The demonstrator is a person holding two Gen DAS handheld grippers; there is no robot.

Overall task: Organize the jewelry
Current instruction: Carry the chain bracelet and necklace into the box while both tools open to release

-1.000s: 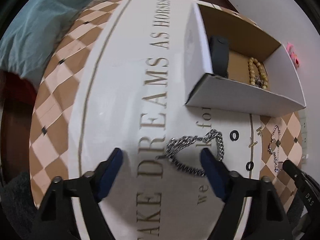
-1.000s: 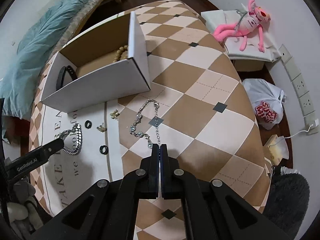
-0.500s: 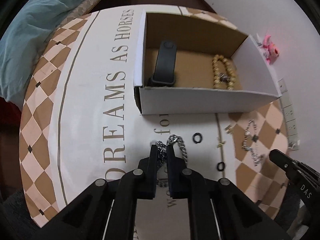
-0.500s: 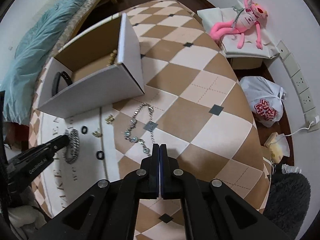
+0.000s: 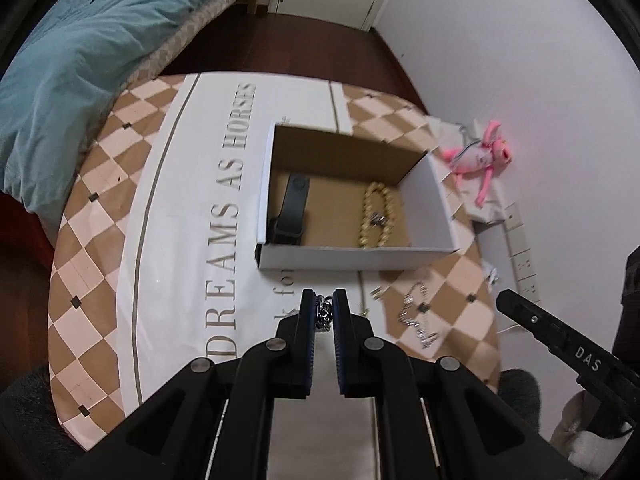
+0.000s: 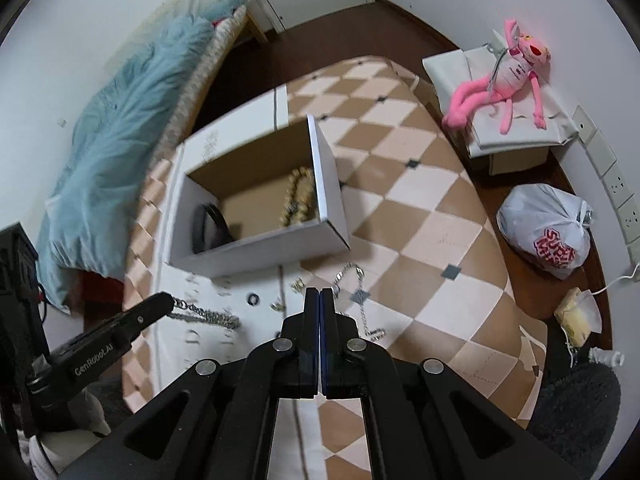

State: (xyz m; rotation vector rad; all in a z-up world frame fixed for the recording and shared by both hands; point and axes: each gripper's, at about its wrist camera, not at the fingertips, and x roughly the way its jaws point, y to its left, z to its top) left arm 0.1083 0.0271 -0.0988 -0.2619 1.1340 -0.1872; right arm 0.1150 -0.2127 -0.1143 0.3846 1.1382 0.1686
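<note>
We held the left gripper [image 5: 324,312] clamped on the silver curb chain [image 6: 208,314], its links pinched between the two pads; seen from the right wrist, the rest of the chain trailed from the tip toward the tabletop [image 5: 180,216], and we could not tell whether its far end touched the cloth. Our right gripper [image 6: 321,300] was closed, pad against pad. A thin silver bracelet [image 6: 360,300] lay just past its tips, and we could not tell whether a link was caught between them.

The white cardboard box [image 5: 352,260] stood open toward the far edge of the tabletop, partly on the white lettered band of the cloth and partly on the brown checks. Inside it, a black strap [image 5: 294,210] lay along the wall nearest the left edge, curling up at its near end. A loop of pale beads [image 5: 378,216] with a small metal charm lay toward the opposite wall, apart from the strap. The cardboard floor between them was bare.

In front of the box, between it and the near edge, a black ring [image 6: 253,300] and two small gold pieces [image 6: 297,286] lay loose on the cloth.
</note>
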